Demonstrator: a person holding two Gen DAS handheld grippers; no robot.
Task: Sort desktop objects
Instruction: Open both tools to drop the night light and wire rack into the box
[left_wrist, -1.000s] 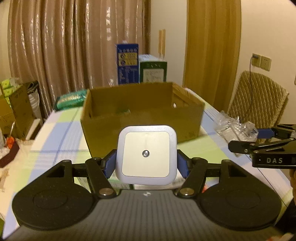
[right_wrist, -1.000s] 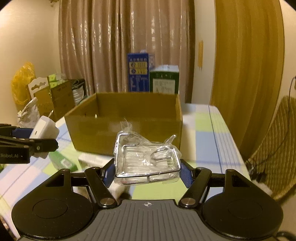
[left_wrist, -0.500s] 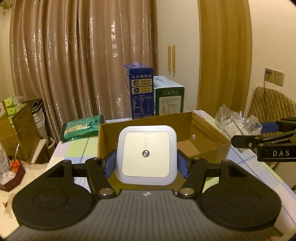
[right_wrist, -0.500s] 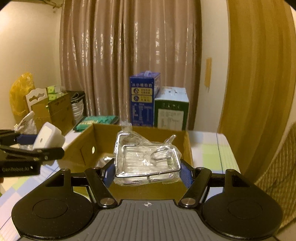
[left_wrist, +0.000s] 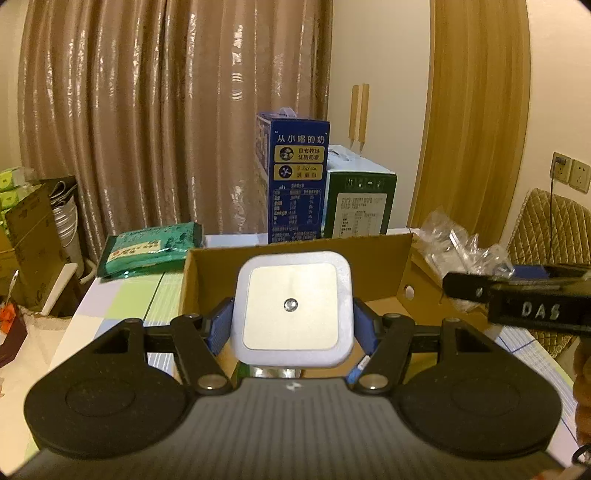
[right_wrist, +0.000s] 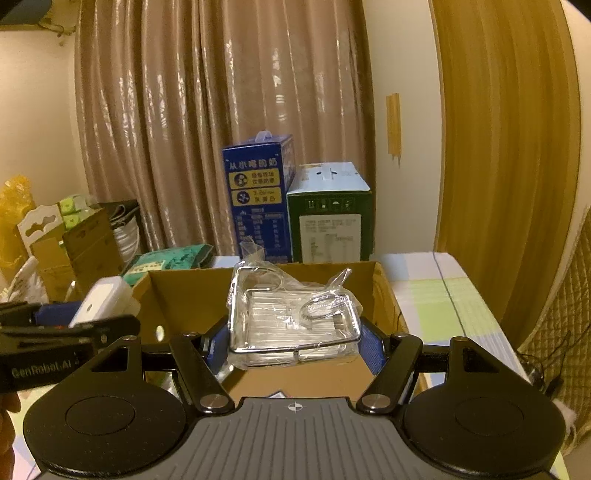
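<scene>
Now both grippers hang above the open cardboard box (left_wrist: 402, 258), each with a thing in its grip. Nearest in the left wrist view, the left gripper (left_wrist: 291, 328) has its jaws pinching a white square night light (left_wrist: 291, 310) by its two sides; the flat face with a small round sensor looks toward the camera. Nearest in the right wrist view, the right gripper (right_wrist: 293, 341) has its jaws pinching a wire rack wrapped in clear plastic (right_wrist: 291, 314), also by its sides, and the rack is held almost level. Each gripper appears at the edge of the other's view, at about the same height.

Below and just behind both held things is the box, which stands on the counter (right_wrist: 443, 295) with a checked cloth of green, blue and white. Behind the box, on the left, a green packet (left_wrist: 147, 247) lies flat. Further back a tall blue carton (left_wrist: 295, 184) and a lower green carton (left_wrist: 360, 203) stand side by side, touching. Brown curtains (left_wrist: 166, 110) hang behind them.
</scene>
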